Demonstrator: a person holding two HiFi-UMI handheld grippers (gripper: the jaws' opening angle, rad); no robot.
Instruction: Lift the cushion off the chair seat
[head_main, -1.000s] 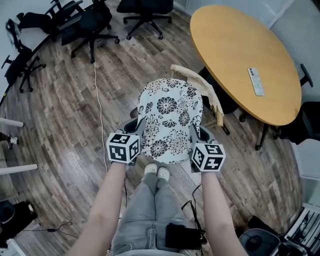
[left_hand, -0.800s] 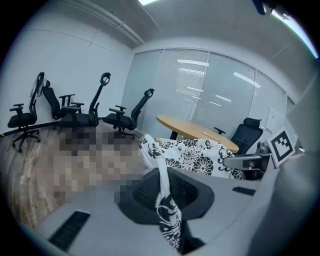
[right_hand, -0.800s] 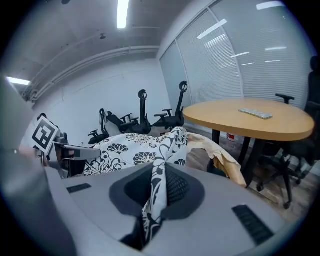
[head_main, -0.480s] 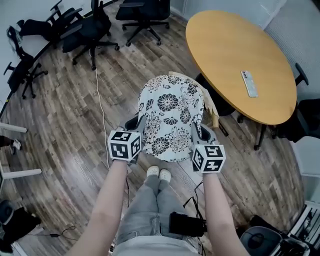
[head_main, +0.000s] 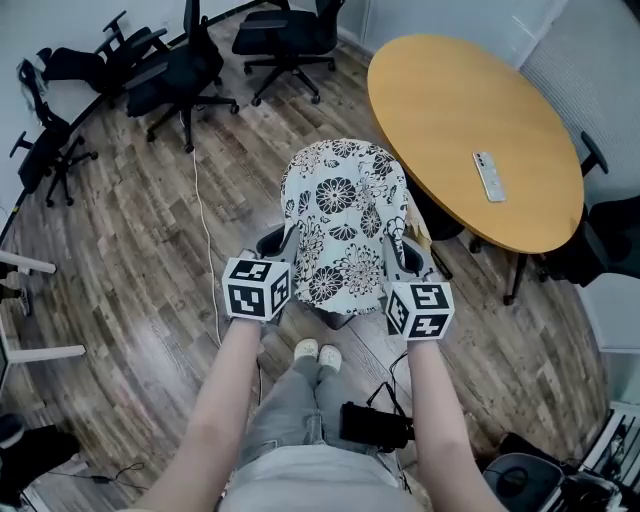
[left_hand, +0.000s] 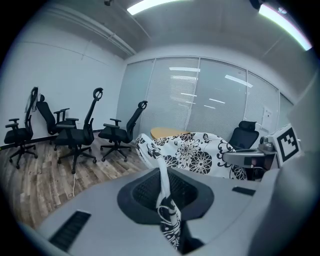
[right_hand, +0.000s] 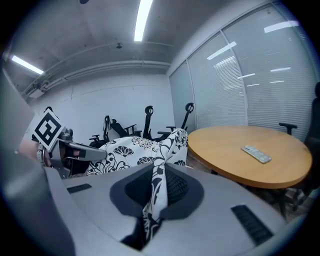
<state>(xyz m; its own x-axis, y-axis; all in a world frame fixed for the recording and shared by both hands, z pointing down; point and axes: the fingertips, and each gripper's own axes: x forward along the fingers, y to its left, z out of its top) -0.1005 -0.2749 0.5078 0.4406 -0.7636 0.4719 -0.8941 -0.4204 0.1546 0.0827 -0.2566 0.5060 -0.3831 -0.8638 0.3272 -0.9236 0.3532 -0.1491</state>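
since a second ago the cushion (head_main: 345, 220) has come up off the seat, and the pale wooden chair (head_main: 424, 228), whose back then stood clear beyond its far edge, now shows only as a sliver at its right side. cushion hangs in the air between both grippers, above the chair. long axis runs away from the person, near edge by the grippers, rounded far end toward the round table (head_main: 450, 110). thin, limp pad, white fabric with black flower print. left gripper (head_main: 285, 245) has its jaws nipped tight on a fold of the near left edge; right gripper (head_main: 397, 248) likewise on the near right edge. both bare forearms reach forward, roughly parallel, marker cubes level. table top is smooth orange wood; floor (head_main: 130, 250) is grey-brown planking; black office chairs (head_main: 180, 70) stand beyond.
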